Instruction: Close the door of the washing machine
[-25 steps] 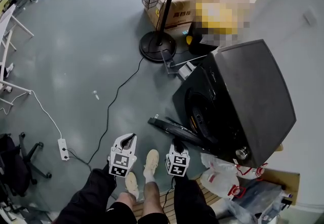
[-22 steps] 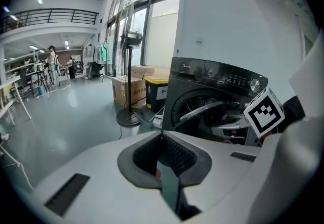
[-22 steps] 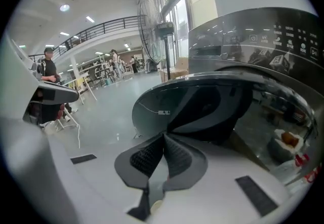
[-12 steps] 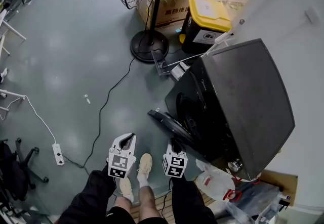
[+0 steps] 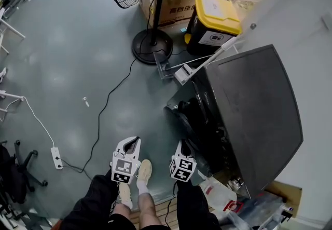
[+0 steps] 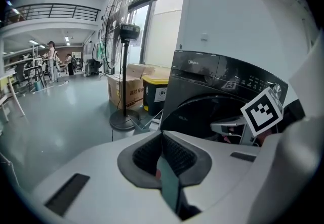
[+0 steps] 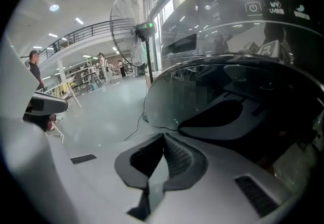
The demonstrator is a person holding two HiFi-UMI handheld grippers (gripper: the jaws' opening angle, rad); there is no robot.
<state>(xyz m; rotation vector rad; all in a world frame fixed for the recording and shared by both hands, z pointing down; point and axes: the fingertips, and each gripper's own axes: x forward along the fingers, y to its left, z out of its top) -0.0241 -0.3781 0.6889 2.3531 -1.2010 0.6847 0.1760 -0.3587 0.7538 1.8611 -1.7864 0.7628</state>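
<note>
Nearest, both grippers sit low before the person's legs in the head view, side by side and apart. The left gripper (image 6: 162, 134) has its jaws pressed together with nothing between them, and it points at the washer's (image 6: 217, 84) front corner from out on the bare floor (image 5: 67, 68). The right gripper (image 7: 163, 137) is likewise closed and empty; its tip is right up at the glass of the door (image 7: 212, 101), though contact cannot be made out. From above, that door (image 5: 187, 122) stands ajar at a narrow angle to the dark front of the washer (image 5: 254, 109), its free edge pointing toward the fan side. White plastic bags (image 5: 220, 192) lie on the floor by the washer's near corner, just right of the right gripper (image 5: 182, 145). Left of the left gripper (image 5: 133, 141) a power strip (image 5: 55, 157) lies on the floor, and a black cable (image 5: 106, 104) runs away toward the fan's round base (image 5: 152, 46). Beyond the washer stand a yellow-lidded bin (image 5: 215, 16) and a cardboard box (image 5: 174, 8).
</note>
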